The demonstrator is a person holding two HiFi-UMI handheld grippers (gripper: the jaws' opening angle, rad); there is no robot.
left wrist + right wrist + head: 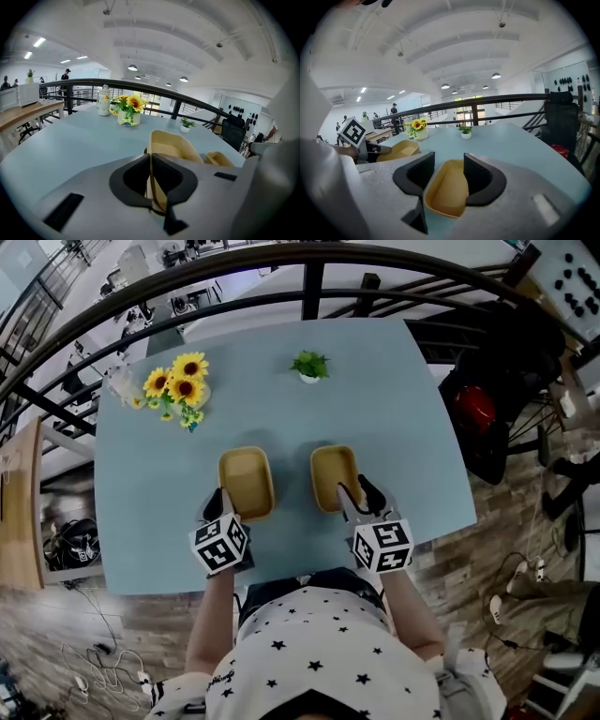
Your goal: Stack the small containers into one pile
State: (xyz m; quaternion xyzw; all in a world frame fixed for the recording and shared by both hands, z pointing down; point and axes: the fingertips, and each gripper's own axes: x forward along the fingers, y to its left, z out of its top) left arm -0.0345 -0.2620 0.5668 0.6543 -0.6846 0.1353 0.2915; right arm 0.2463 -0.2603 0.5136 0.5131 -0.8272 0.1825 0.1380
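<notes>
Stacking of two small containers; step in hand judged to be taking hold of both before one is nested in the other.

Item 1, left container (246, 482): yellow, oblong, open side up. It is set on the light-blue table (394, 399), left of centre and near the front edge. Its near wall is pinched by the left gripper (151, 161), whose jaws are closed tight with the thin rim between the pads.

Item 2, right container (333, 474): of the same make, laid just beside the first with a strip of table between them; not yet stacked. The right gripper (449, 176) is held at its near end with jaws apart, and the container is seen in the gap. No pressing of the pads on it is seen.

Item 3, background: sunflowers (178, 385) and a small potted plant (309, 365), well apart at the far edge and outside the work.

Handling notes, offered as judgement: the right jaws are best lowered astride the near wall and closed squarely on the rim, as on the left. A thin wall is likely to flex, so a deep bite is preferred to a tip pinch. One container is then to be lifted level, carried over the other and lowered straight with rims aligned, lest it be wedged askew.
</notes>
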